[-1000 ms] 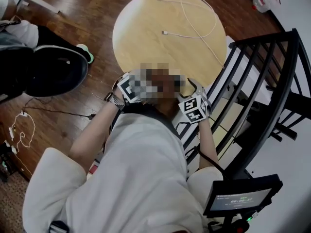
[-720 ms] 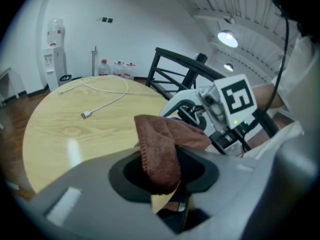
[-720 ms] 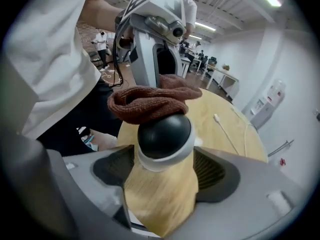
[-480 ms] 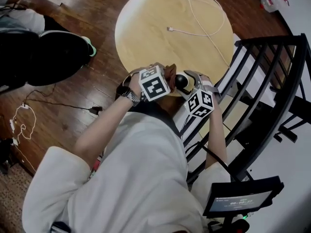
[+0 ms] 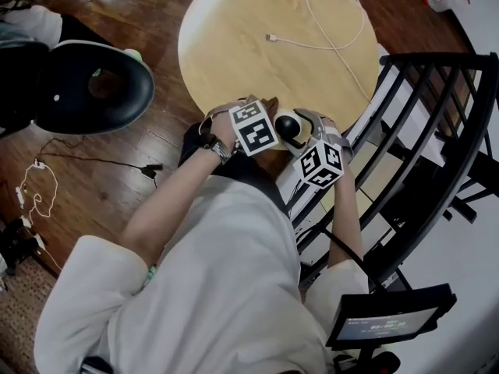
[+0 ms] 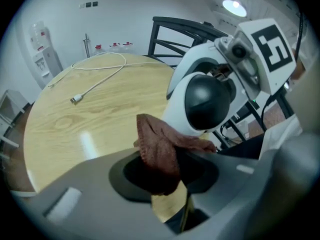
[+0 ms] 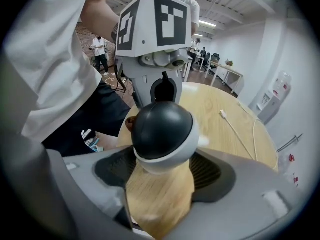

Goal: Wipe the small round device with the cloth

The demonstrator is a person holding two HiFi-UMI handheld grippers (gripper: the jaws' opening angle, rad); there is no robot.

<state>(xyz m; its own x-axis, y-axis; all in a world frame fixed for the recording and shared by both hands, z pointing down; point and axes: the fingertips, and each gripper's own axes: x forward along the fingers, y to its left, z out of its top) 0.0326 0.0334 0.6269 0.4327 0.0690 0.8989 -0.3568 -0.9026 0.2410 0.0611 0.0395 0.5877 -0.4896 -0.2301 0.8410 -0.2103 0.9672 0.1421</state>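
My right tool (image 7: pixel 163 170) is clenched on the small round device (image 7: pixel 162 131), its pads against the white lower body and the dark dome facing up; the jaws have just been closing a touch on it. The device is at the near edge of the round wooden bench (image 5: pixel 234 45), right in front of me. My left tool (image 6: pixel 165 170) is pinched tight on the cloth (image 6: pixel 157 149), a reddish-brown wad that bunches out between its jaws.

By my reading, the wiping is only at its start. Both things are in hand and brought together — the cloth's far edge lies at the white underside of the device, though I cannot tell whether it really presses on it. The dome shows no cloth on it at all, so the top and the far side are left to do, and I would have to roll the device in my right tool to reach them.

Around me: a white cable (image 5: pixel 312 41) loops across the far half of the bench, well apart from my work. A black metal frame (image 5: pixel 437 131) stands close on my right and crowds that elbow. A black seat (image 5: pixel 86 92) sits off to the left on the floor — out of the way. The right tool's own pads cover part of the device's body, which the cloth cannot reach as things stand.
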